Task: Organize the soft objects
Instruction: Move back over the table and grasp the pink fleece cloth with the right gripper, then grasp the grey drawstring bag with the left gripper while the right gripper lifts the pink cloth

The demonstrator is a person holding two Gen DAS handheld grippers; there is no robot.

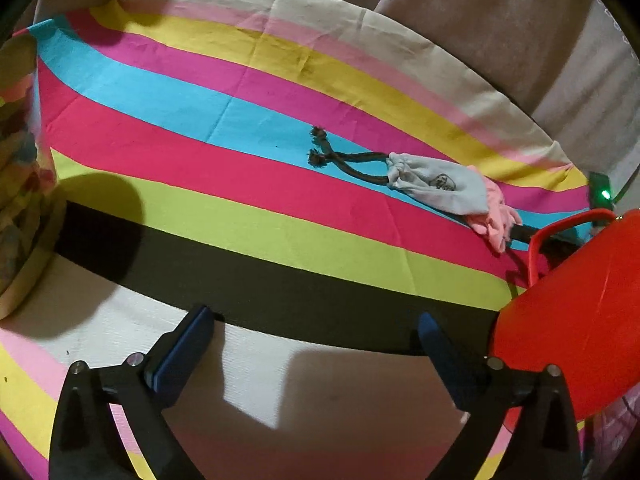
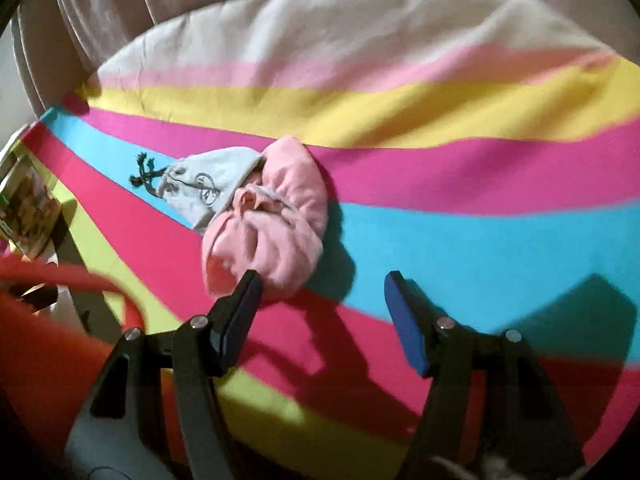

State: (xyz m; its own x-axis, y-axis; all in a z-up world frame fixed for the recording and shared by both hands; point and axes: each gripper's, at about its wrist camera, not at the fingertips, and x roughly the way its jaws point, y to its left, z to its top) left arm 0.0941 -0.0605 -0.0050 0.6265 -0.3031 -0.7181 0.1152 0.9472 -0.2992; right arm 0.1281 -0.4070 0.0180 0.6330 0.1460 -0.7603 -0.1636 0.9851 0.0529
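A light grey drawstring pouch with dark tasselled cords lies on a striped cloth. A pink fleece item lies against its right end. In the right wrist view the pink item is a rumpled heap beside the pouch. My left gripper is open and empty, well short of both. My right gripper is open and empty, its left fingertip at the pink item's near edge.
A red fabric bag with a red handle stands at the right of the cloth; it also shows in the right wrist view. A patterned round container stands at the left edge. Pale curtains hang behind the table.
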